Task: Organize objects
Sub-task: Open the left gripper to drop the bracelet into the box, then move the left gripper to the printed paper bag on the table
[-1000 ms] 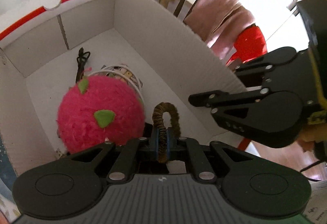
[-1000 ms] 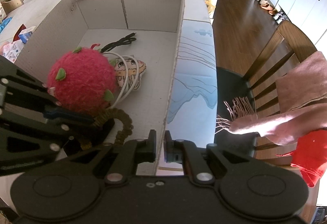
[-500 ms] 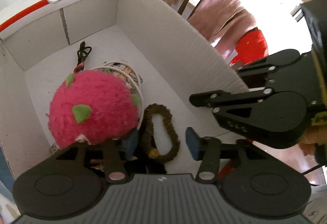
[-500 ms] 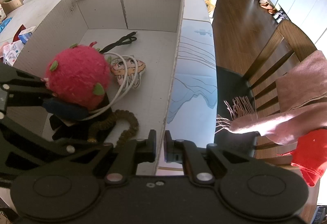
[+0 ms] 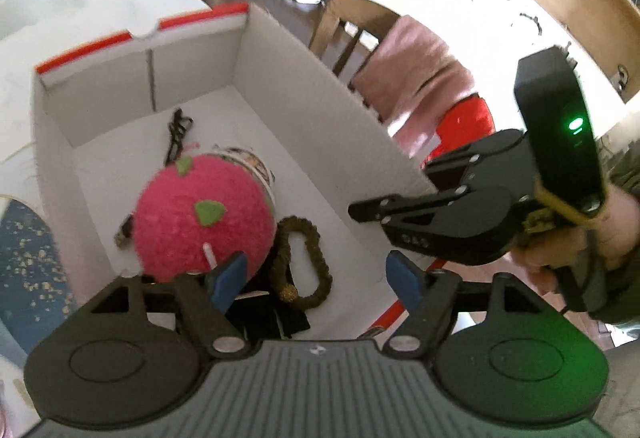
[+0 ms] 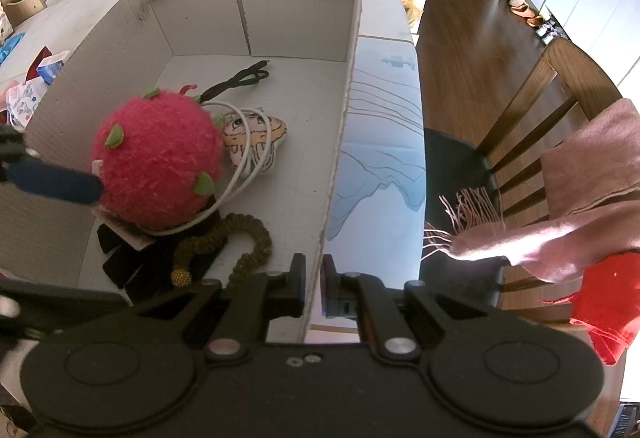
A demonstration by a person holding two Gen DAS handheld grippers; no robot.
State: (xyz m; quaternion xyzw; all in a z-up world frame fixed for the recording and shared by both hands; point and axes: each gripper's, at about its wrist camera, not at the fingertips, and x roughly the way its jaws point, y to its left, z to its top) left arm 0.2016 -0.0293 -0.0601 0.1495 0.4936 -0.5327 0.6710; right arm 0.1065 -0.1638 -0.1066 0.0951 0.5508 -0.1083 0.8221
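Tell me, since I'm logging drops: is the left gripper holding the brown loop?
No, the left gripper is open and empty, and the brown loop lies on the box floor.

Wooden chair (image 6: pixel 556 110) (pink-draped) on dark floorboards (image 6: pixel 464 18)

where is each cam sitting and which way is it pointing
Left wrist view: on the left gripper, jaws open, above the near end of the cardboard box, looking down and forward into it; the right gripper and the person's hand show at right.
Right wrist view: on the right gripper, shut on the box's right wall, looking along it.
Both views show the pink plush ball and brown scrunchie.
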